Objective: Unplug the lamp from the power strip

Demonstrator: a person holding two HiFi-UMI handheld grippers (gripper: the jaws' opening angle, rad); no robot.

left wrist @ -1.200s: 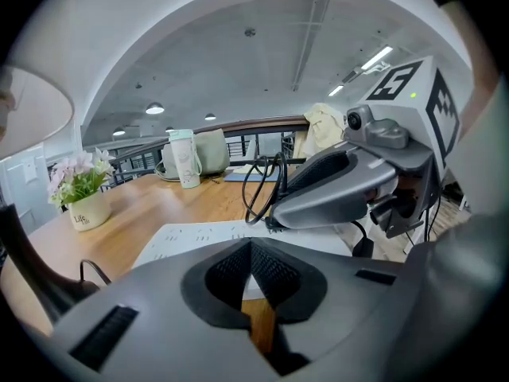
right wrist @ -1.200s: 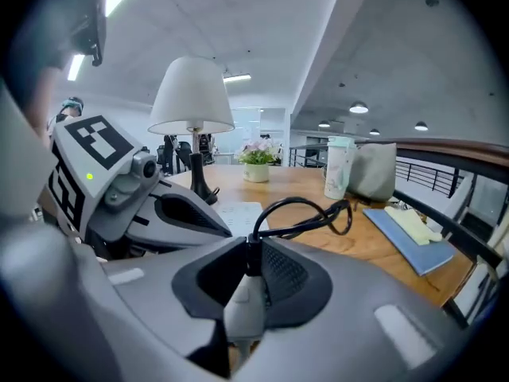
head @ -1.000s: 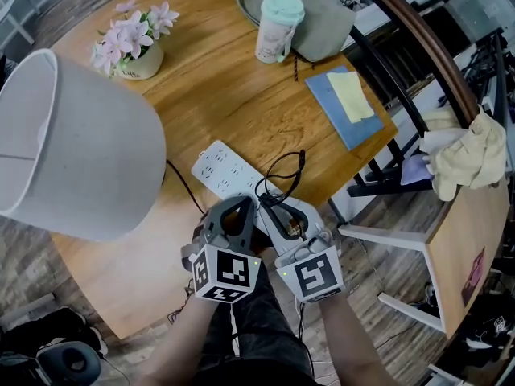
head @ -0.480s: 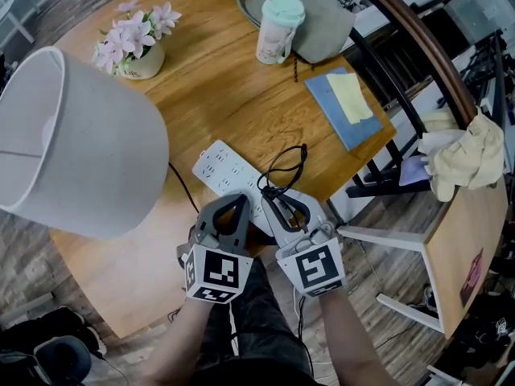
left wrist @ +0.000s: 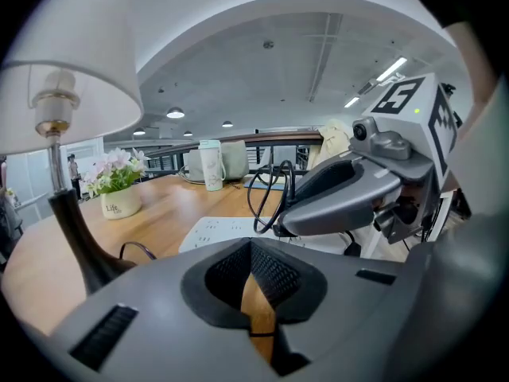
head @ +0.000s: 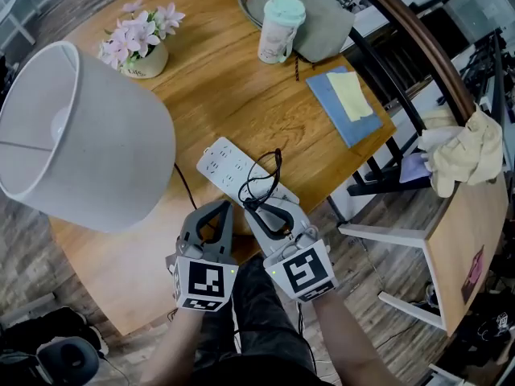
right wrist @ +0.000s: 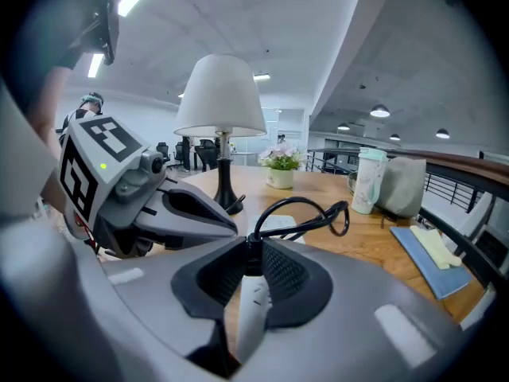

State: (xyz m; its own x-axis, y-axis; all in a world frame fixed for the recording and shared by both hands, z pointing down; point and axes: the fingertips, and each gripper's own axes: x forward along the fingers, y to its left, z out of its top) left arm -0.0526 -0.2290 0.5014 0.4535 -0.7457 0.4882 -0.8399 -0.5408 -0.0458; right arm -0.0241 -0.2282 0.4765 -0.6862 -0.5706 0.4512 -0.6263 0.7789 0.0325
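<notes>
The right gripper (head: 257, 210) clamps the white plug (right wrist: 253, 305), whose black cord (head: 259, 177) loops up over the power strip (head: 224, 164). The plug sits at the strip's 5 o'clock end, near the table (head: 241, 95) edge. The left gripper (head: 220, 208), jaws drawn together on nothing, hangs at its 9 o'clock. The lamp (head: 84, 135) stands at the strip's 9 o'clock.

A round wooden desk (head: 241, 95) carries a pot of pink flowers (head: 138, 45) at its far left edge. A mint-lidded cup (head: 280, 28) stands at its far edge, touching a grey bag (head: 326, 24). A blue folder (head: 342, 123) bearing a yellow note (head: 354, 95) lies at its right edge. A yellow cloth (head: 463, 155) lies right of the desk.
</notes>
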